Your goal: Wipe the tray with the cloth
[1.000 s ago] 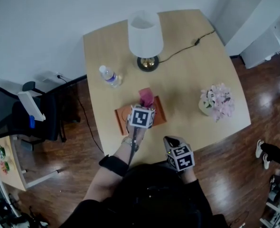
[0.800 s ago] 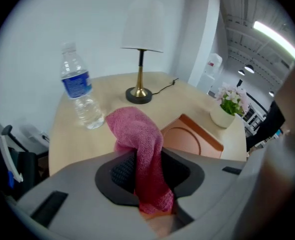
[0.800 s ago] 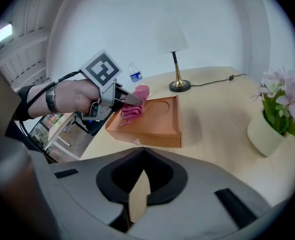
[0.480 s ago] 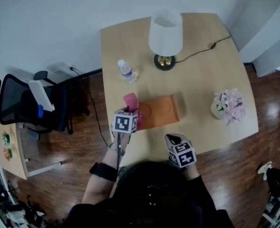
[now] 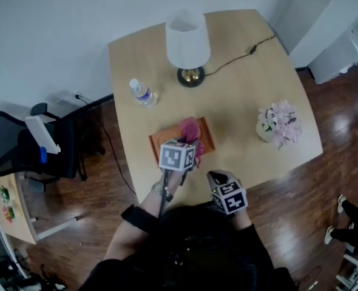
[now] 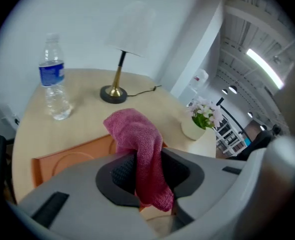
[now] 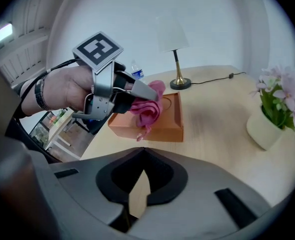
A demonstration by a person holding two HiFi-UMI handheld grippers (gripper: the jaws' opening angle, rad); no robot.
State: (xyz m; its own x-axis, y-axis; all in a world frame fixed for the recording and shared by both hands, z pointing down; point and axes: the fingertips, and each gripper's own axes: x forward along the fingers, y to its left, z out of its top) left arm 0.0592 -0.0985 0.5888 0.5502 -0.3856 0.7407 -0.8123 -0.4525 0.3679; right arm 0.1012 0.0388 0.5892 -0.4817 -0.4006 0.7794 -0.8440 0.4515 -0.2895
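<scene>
An orange tray (image 5: 161, 142) lies on the light wooden table (image 5: 246, 90), close to its near edge. My left gripper (image 5: 189, 143) is shut on a pink cloth (image 5: 190, 128) and holds it over the tray's middle. In the left gripper view the cloth (image 6: 137, 134) hangs bunched between the pads (image 6: 120, 171), with the tray (image 6: 67, 156) below. The right gripper view shows the left gripper (image 7: 151, 94), the cloth (image 7: 146, 109) drooping to the tray's (image 7: 160, 126) near wall. My right gripper (image 5: 216, 178) is shut on nothing at the table's near edge, right of the tray.
A white lamp (image 5: 188, 44) with a trailing cord stands at the back of the table. Left of it is a water bottle (image 5: 141, 94), and a flower pot (image 5: 275, 125) stands to the right. A black office chair (image 5: 30, 147) stands left of the table.
My left gripper carried the cloth to the tray's left end, then back right over its middle. The right gripper stayed put.
</scene>
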